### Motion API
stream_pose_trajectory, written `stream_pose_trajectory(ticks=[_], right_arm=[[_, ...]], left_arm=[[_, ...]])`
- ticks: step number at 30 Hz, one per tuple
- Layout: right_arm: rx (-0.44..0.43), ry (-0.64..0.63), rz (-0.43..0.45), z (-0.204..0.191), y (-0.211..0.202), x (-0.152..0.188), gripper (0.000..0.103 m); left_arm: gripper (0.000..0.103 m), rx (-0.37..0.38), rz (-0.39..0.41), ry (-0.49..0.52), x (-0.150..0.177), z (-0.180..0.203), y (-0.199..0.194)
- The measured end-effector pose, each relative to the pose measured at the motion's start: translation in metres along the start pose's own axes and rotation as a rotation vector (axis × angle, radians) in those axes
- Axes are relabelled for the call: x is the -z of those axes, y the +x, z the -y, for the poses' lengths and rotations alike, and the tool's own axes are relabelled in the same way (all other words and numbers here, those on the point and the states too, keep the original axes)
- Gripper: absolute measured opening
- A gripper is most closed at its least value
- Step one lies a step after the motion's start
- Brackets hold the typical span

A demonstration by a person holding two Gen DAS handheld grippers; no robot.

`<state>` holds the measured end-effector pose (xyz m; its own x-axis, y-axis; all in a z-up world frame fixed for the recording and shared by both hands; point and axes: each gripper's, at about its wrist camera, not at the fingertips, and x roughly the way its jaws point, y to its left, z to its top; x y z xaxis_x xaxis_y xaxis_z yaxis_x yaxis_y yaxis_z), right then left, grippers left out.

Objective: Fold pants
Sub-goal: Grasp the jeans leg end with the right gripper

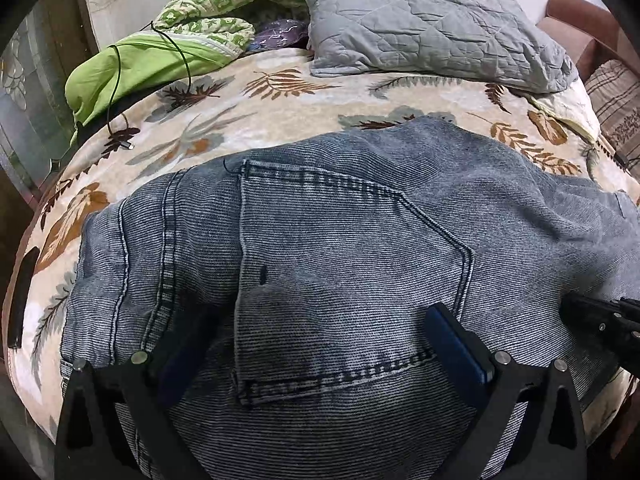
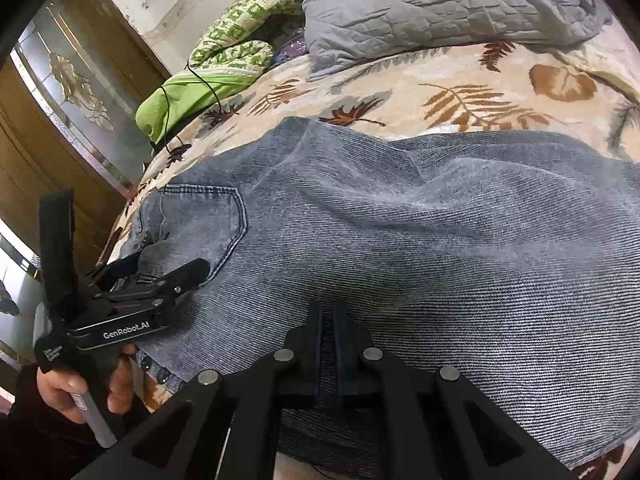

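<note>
Mid-fold: my right claw (image 2: 328, 344) pinches the jeans (image 2: 400, 240) edge, left claw (image 1: 320, 344) spread over the pocket (image 1: 344, 264); next, left must grip denim.

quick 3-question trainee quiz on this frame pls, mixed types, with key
1. True or false: the left gripper is clamped on the jeans.
2. What does the right gripper hold? A) grey quilt B) denim of the jeans C) black cable
3. Fill in: between the left gripper's open fingers lies a back ____ of the jeans.

Key: 1 false, its jaws stand wide open over the fabric; 2 B; 3 pocket.
</note>
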<state>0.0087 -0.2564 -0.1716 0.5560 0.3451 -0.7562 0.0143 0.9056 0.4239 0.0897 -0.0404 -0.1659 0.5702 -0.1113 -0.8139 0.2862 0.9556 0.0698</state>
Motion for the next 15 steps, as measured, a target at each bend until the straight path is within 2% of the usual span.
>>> stream_pose_trajectory(ticks=[5, 7, 9, 11, 12, 13, 14, 15], right_arm=[[-0.045, 0.054, -0.012, 0.008, -0.009, -0.003, 0.008], [-0.026, 0.048, 0.045, 0.010, -0.023, -0.004, 0.008], [-0.033, 0.052, 0.142, 0.015, -0.049, -0.005, 0.008], [-0.054, 0.111, 0.215, 0.031, -0.073, -0.007, 0.016], [-0.061, 0.147, 0.244, 0.042, -0.085, -0.008, 0.041], [-0.068, 0.183, 0.267, 0.052, -0.095, -0.007, 0.089], [-0.091, 0.242, 0.305, 0.068, -0.107, -0.005, 0.103], [-0.121, 0.295, 0.334, 0.083, -0.117, -0.003, 0.103]], left_arm=[[0.103, -0.004, 0.001, 0.000, -0.001, -0.003, -0.006], [0.103, -0.001, 0.000, -0.016, 0.001, -0.004, -0.011], [0.103, 0.002, 0.018, -0.025, 0.005, -0.005, -0.018], [0.103, 0.004, 0.040, -0.021, 0.010, -0.004, -0.025], [0.103, 0.001, 0.050, -0.012, 0.012, -0.003, -0.028], [0.103, -0.002, 0.061, -0.007, 0.013, -0.003, -0.031], [0.103, -0.005, 0.079, -0.004, 0.015, -0.002, -0.035], [0.103, -0.007, 0.092, -0.002, 0.016, -0.002, -0.038]])
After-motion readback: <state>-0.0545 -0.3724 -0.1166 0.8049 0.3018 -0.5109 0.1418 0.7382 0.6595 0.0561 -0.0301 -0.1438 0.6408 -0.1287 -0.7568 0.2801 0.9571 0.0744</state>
